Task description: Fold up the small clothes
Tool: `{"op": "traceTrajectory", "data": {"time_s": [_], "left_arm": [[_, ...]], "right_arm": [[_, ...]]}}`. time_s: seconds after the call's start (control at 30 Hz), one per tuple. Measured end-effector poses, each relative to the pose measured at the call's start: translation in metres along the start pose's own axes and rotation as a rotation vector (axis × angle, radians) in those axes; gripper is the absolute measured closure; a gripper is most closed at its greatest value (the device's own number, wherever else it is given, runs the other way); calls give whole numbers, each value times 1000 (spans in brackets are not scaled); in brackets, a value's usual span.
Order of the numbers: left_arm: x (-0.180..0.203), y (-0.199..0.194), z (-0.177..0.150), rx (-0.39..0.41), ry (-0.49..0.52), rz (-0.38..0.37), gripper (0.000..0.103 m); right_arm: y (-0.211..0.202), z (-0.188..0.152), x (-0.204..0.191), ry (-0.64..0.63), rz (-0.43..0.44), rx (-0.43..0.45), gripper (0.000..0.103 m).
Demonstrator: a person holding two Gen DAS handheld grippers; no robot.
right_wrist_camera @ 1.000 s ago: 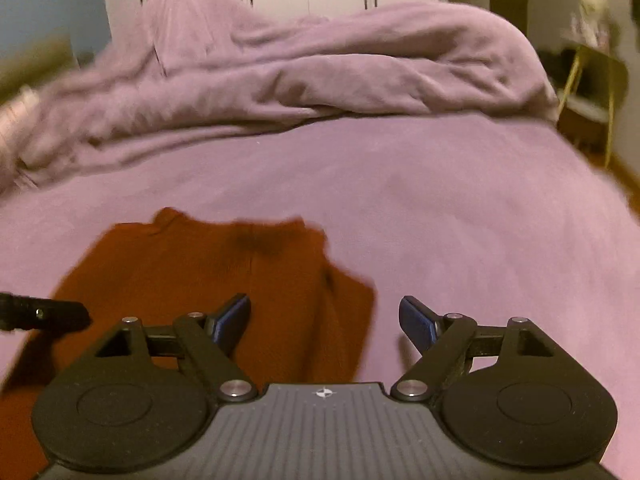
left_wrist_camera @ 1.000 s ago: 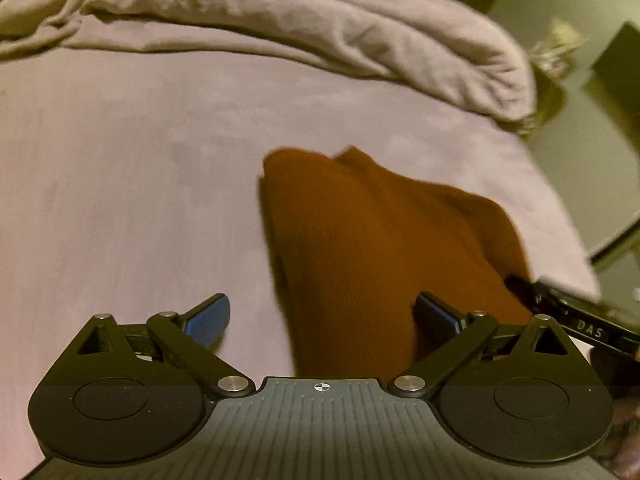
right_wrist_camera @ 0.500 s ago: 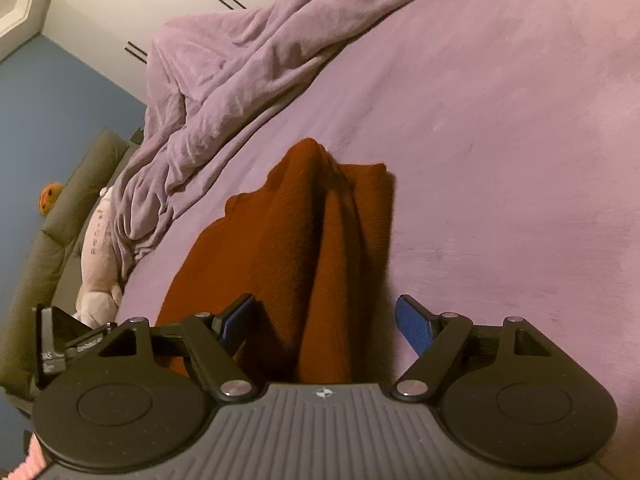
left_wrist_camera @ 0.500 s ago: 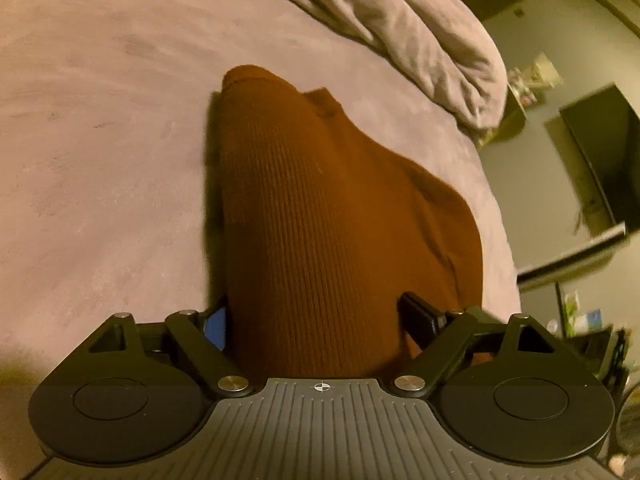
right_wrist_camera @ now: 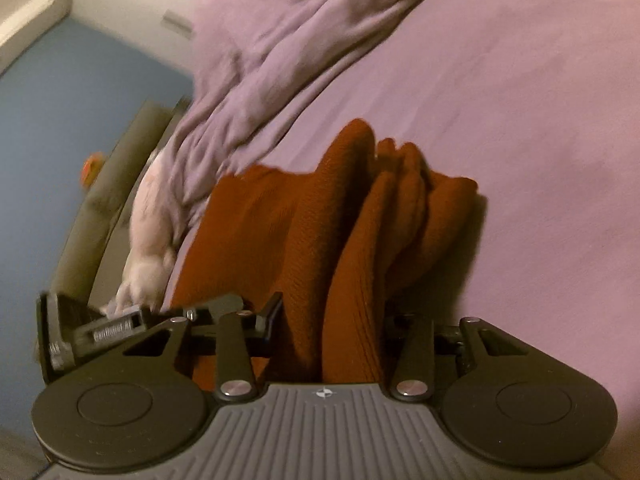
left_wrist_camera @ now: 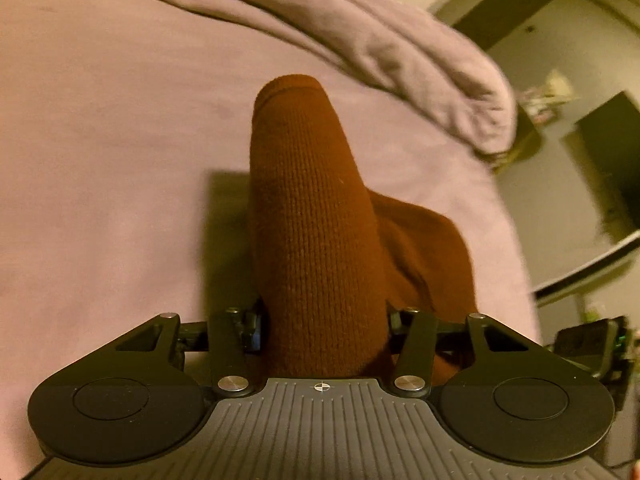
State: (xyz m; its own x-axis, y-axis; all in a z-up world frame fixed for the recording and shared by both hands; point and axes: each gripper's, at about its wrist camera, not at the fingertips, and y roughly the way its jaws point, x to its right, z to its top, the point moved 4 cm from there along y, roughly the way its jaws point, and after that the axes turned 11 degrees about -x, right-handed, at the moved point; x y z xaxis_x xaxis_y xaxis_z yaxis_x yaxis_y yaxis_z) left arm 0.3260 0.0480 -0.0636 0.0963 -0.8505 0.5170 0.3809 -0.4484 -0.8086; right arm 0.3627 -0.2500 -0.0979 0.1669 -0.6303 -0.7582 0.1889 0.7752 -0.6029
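A rust-brown knitted garment [left_wrist_camera: 312,208] lies bunched on the lilac bed sheet [left_wrist_camera: 100,140]. In the left wrist view a raised fold of it runs straight back between the fingers of my left gripper [left_wrist_camera: 324,324]. The jaws are closing and both pads touch the knit. In the right wrist view the garment [right_wrist_camera: 256,224] is gathered into several ridges. My right gripper [right_wrist_camera: 332,320] has its jaws closing on one ridge, with cloth filling the gap. The left gripper's side [right_wrist_camera: 92,328] shows at the left of that view.
A crumpled lilac blanket [left_wrist_camera: 360,28] is heaped along the far side of the bed. The bed's edge falls away at the right, with a dark screen [left_wrist_camera: 612,152] beyond. A pale stuffed toy [right_wrist_camera: 148,232] and a grey cushion [right_wrist_camera: 100,184] lie to the left.
Both grippers came down onto the flat garment and their jaws narrowed from wide open onto it. The cloth has bunched into raised folds between them. The right gripper has rolled.
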Motion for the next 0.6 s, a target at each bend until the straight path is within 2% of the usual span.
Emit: {"op": "traceTrajectory", "data": {"time_s": [0.07,0.1,0.17,0.2,0.27,0.33,0.37,0.43,0.47,0.53,0.57,0.6], "left_arm": [[-18,-9,-11,-13,-9,99,42],[-26,-14,-16,-15,-13,138,41],[-32,-30,-21,24,2,165,34],[-33,-39,-21,53,5,173,29],[-30,-55,-15,124,15,201,25],[-22,-55,-4,165,26,190,19],[-18,-51,1,171,19,188,19],[-8,-34,8,172,21,186,18],[-4,-22,11,174,33,202,16],[1,5,13,147,54,274,15],[0,18,11,132,65,310,14],[1,30,12,128,86,351,9]], "right_arm": [[19,-16,-11,-33,-4,-59,58],[25,-23,-15,-54,-25,-71,51],[29,-32,-23,-95,-114,-72,39],[25,-33,-26,-106,-162,-63,36],[9,-31,-37,-140,-272,8,36],[-8,-23,-54,-202,-408,119,37],[-12,-19,-66,-242,-466,162,38],[-5,-12,-89,-330,-514,174,52],[2,-9,-97,-373,-514,157,62],[28,-8,-113,-496,-516,104,71],[42,-7,-112,-545,-550,69,79],[56,-3,-105,-579,-621,30,83]]}}
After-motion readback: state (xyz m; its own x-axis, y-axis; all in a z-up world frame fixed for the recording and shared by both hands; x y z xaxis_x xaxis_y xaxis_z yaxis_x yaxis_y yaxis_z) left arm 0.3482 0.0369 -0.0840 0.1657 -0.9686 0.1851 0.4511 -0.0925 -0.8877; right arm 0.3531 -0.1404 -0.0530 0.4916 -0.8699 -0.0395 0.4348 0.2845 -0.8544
